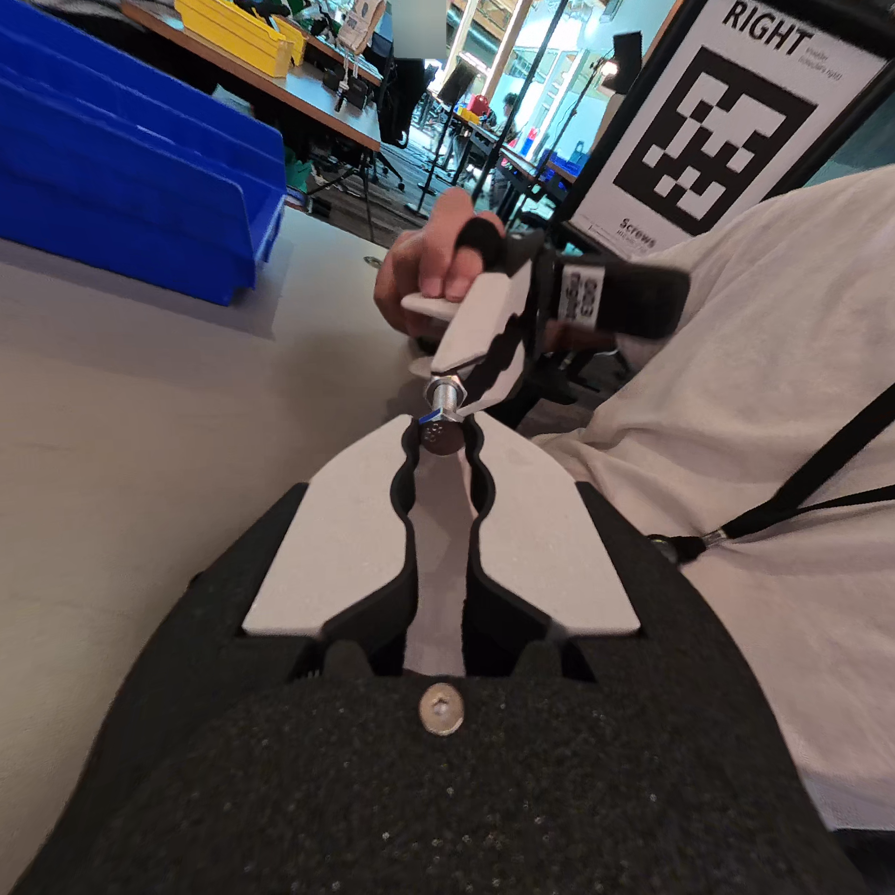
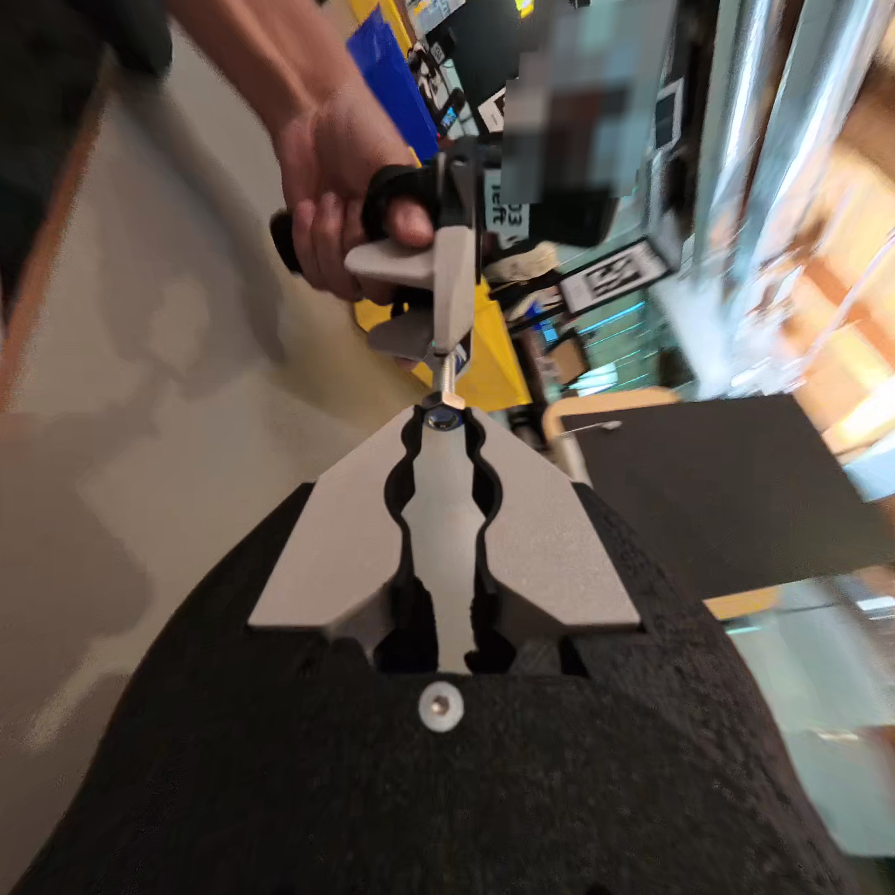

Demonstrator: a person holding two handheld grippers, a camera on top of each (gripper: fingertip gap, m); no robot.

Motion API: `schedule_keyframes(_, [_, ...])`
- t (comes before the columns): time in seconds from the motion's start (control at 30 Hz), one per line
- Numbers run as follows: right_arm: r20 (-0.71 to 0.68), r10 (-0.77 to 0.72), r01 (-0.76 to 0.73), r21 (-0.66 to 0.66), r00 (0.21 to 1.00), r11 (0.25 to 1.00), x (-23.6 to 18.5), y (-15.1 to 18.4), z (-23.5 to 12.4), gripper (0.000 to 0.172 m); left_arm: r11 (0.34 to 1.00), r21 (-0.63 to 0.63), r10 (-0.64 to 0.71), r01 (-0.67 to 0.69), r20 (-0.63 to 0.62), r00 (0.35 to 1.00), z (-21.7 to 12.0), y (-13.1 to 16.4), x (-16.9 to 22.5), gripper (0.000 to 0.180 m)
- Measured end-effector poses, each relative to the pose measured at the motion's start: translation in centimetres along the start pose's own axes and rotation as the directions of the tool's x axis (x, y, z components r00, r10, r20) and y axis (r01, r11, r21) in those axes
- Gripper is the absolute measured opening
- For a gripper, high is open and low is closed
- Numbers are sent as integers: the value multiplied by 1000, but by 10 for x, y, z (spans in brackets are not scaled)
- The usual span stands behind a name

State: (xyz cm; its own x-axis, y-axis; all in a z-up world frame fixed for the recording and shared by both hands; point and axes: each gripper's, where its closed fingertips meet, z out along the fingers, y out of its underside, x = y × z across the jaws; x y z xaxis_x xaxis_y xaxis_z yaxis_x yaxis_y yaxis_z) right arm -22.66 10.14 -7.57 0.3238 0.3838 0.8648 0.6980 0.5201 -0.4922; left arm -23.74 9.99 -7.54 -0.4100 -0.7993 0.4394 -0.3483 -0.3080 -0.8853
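Left gripper (image 1: pixel 438 428) clamps hex head of silver threaded steel bolt (image 1: pixel 443 402); right gripper (image 2: pixel 443 419) clamps silver hex nut (image 2: pixel 444 400) at bolt's far end. Bolt spans tips above beige table (image 1: pixel 145 436). Keep axes aligned; avoid cross-threading.

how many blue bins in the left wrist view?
2, stacked at upper left on the table: the front blue bin and the one behind it. More may sit outside the frame.

Pale beige counter (image 1: pixel 145 436), matte surface; blue plastic bins (image 1: pixel 131 160) sit on it at the far left. Small metal washer (image 1: pixel 372 261) lies near the far edge.
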Motion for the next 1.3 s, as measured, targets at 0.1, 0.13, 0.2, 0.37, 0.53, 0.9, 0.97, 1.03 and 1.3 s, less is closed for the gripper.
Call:
schedule_keyframes(0.1, [157, 524, -531, 2, 837, 848, 0, -1, 4, 17, 994, -7, 112, -112, 61, 992, -3, -5, 0, 17])
schedule_keyframes(0.13, [222, 688, -701, -23, 691, 712, -1, 0, 6, 17, 989, -11, 151, -150, 86, 985, -4, -6, -1, 17])
schedule_keyframes(0.2, [351, 898, -942, -105, 264, 318, -2, -1, 9, 17, 975, -12, 220, -220, 123, 968, -6, -9, -1, 17])
schedule_keyframes(0.37, [476, 676, -826, -284, -563, -487, 12, 0, 12, 17, 946, -20, 319, -323, 213, 923, -9, -16, -6, 17])
schedule_keyframes(0.53, [456, 868, -980, -113, -197, -164, 17, -4, 8, 43, 968, 31, 239, -248, 182, 954, -10, -19, -5, 17])
schedule_keyframes(0.9, [-149, -302, 289, -104, 942, 952, 13, 11, -3, 50, 976, 173, -136, 134, 2, 991, -6, -25, -6, 17])
schedule_keyframes(0.97, [-181, -392, 381, -93, 902, 920, 12, 4, -5, 45, 976, 158, -149, 149, -13, 989, -4, -22, -5, 17])
schedule_keyframes(1.03, [-184, -443, 432, -101, 877, 896, 11, 2, -3, 43, 977, 140, -159, 161, -25, 987, -1, -19, -4, 17])
schedule_keyframes(1.3, [-110, -178, 173, -60, 978, 983, 12, 5, 0, 17, 988, 100, -116, 115, 5, 993, 3, -13, -5, 17])
